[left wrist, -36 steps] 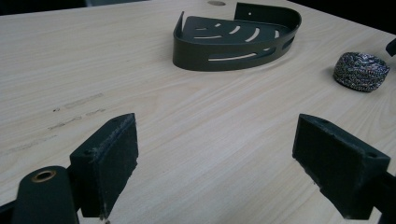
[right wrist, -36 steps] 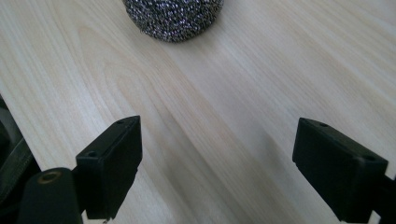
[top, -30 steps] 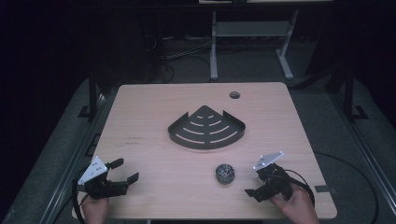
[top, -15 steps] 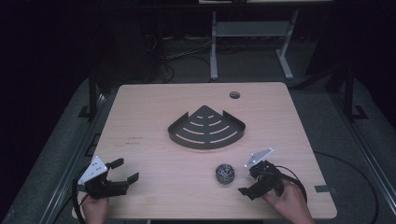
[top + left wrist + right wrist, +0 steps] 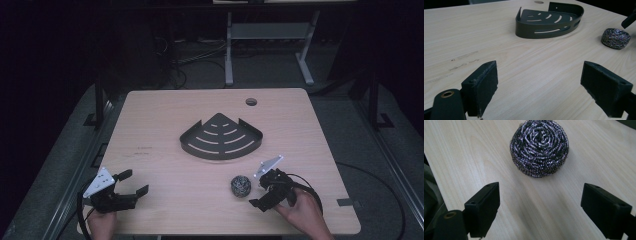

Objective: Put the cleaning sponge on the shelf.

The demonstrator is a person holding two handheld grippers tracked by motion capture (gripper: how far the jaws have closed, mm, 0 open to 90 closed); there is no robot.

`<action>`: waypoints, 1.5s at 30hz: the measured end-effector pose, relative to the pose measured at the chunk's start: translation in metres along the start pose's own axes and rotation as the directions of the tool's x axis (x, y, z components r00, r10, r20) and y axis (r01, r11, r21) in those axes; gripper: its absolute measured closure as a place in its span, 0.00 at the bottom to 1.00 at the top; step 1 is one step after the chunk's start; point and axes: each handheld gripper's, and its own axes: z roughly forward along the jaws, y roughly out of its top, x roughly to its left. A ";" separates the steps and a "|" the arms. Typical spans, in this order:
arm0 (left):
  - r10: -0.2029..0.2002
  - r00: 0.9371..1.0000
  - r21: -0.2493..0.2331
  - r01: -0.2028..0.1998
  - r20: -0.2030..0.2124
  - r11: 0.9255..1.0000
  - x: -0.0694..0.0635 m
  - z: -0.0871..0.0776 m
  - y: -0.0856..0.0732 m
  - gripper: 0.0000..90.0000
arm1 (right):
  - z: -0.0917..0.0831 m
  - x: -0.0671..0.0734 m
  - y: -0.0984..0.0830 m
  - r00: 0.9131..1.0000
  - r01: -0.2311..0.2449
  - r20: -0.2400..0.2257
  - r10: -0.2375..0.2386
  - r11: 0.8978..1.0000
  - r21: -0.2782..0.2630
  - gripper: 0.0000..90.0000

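Observation:
A steel wool scourer (image 5: 240, 186) lies on the wooden table (image 5: 165, 120) near the front, right of centre. My right gripper (image 5: 258, 193) stands open just to its right, jaws turned toward it. In the right gripper view the scourer (image 5: 539, 147) sits a little beyond the open jaws, centred between them and apart from both pads. A black slotted corner basket (image 5: 221, 136) rests at mid-table. Near the front left corner, my left gripper (image 5: 136, 181) is open with nothing between its jaws. The left gripper view takes in the basket (image 5: 549, 21) and the scourer (image 5: 616, 38) farther off.
A round cable hole (image 5: 251, 101) sits in the table near its far edge. Beyond the table stand a metal frame (image 5: 265, 45) and loose cables on a dark floor. Bare wood lies between the two grippers.
My right gripper has moved left and slightly forward, closing in on the scourer and turning its jaws toward it. The left gripper has stayed where it was.

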 end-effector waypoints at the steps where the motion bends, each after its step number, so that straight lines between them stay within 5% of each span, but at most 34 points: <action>1: 0.001 1.000 0.000 -0.001 0.000 1.000 0.000 0.000 0.000 0.15 | 0.000 0.000 0.001 1.000 0.007 0.004 -0.007 1.000 0.001 0.17; 45: -0.001 1.000 -0.007 0.001 0.002 1.000 -0.001 -0.001 0.001 0.15 | 0.028 -0.001 0.049 0.997 0.081 -0.019 -0.079 0.992 0.094 0.17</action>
